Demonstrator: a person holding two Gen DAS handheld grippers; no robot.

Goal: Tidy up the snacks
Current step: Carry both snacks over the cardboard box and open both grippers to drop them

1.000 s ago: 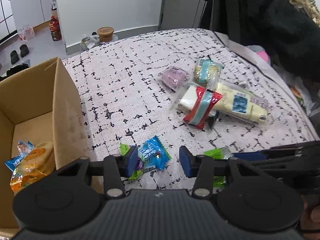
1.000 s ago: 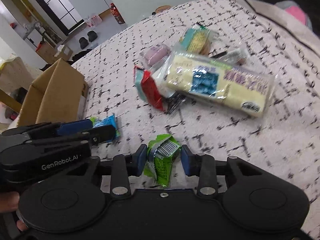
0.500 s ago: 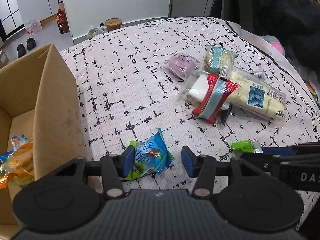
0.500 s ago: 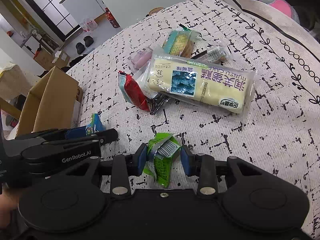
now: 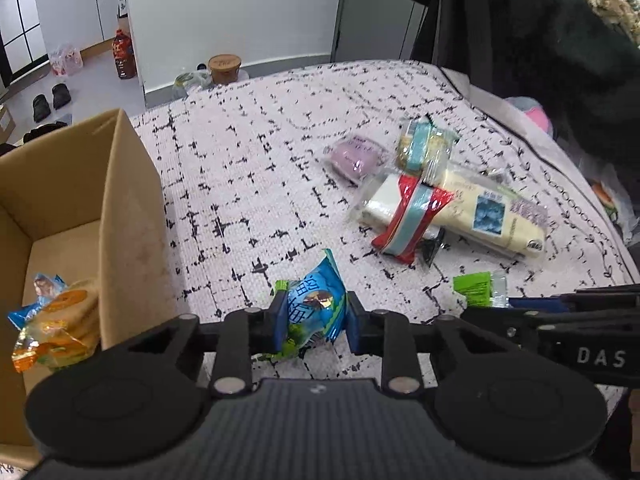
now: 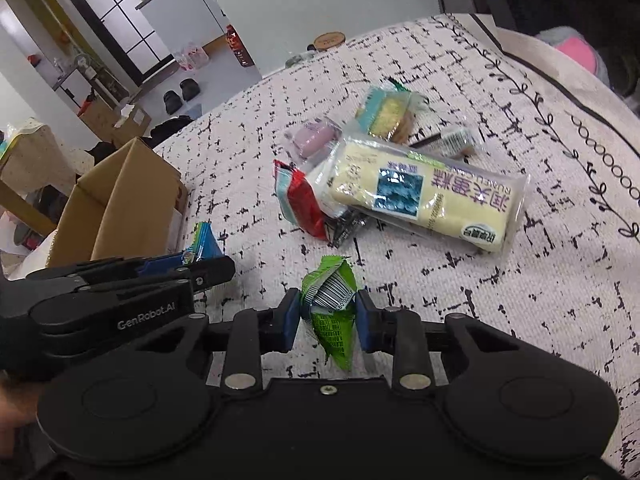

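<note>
My left gripper [image 5: 314, 326] is shut on a blue snack packet [image 5: 316, 306], held just above the patterned cloth beside the cardboard box [image 5: 120, 200]. My right gripper [image 6: 328, 320] is shut on a green snack packet [image 6: 332, 308], which also shows in the left wrist view [image 5: 476, 288]. The left gripper shows in the right wrist view [image 6: 188, 264] with the blue packet [image 6: 202, 244]. A pile of snacks lies farther back: a long yellow cake pack [image 5: 480, 212], a red packet [image 5: 412, 220], a purple one [image 5: 354, 156] and a teal-banded one [image 5: 420, 144].
The box holds orange and blue packets [image 5: 56, 324]. The cloth-covered surface [image 5: 260, 160] ends at the right edge near dark hanging clothes [image 5: 540, 32]. A jar [image 5: 224, 68] stands beyond the far edge.
My left gripper has closed on the blue packet and lifted it. The right gripper has kept hold of the green packet and risen a little.
</note>
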